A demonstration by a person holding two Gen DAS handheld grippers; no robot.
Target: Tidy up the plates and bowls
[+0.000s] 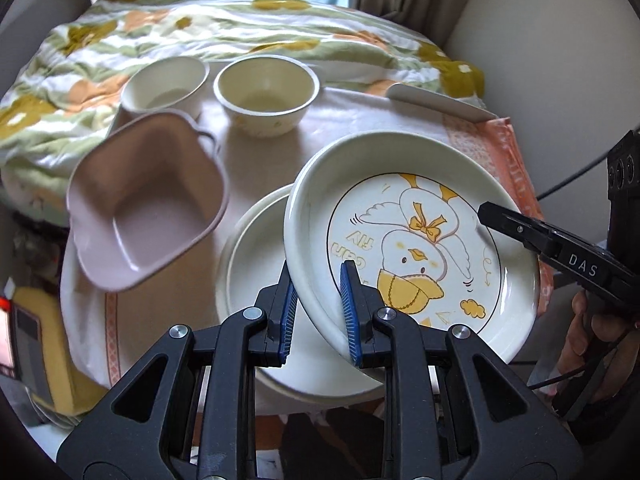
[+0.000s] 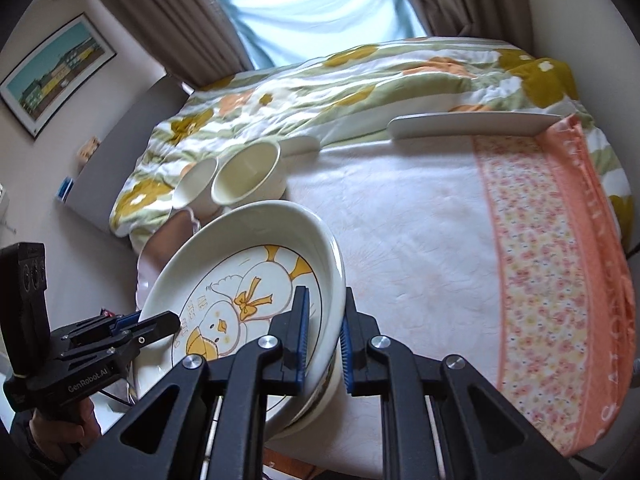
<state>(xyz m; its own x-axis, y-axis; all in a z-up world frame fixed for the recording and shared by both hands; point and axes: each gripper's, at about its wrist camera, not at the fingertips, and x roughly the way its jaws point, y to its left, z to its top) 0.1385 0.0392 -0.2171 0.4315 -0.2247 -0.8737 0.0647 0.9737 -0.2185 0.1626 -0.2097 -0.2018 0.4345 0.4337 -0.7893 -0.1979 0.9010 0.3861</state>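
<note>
The duck plate (image 1: 412, 240) is held tilted above a plain white plate (image 1: 256, 280) that lies on the white cloth (image 2: 400, 232) of the bed. The duck's head points toward the camera side and its feet toward the bowls. The left gripper (image 1: 320, 312) pinches the plate's near-left rim between its jaws; the right gripper (image 2: 324, 336) pinches the opposite rim. A pink square bowl (image 1: 148, 208) sits tilted at left, near two cream bowls (image 1: 266, 96).

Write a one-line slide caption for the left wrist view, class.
Both grippers, left and right, grip opposite rims of the tilted duck plate above a plain plate.
</note>
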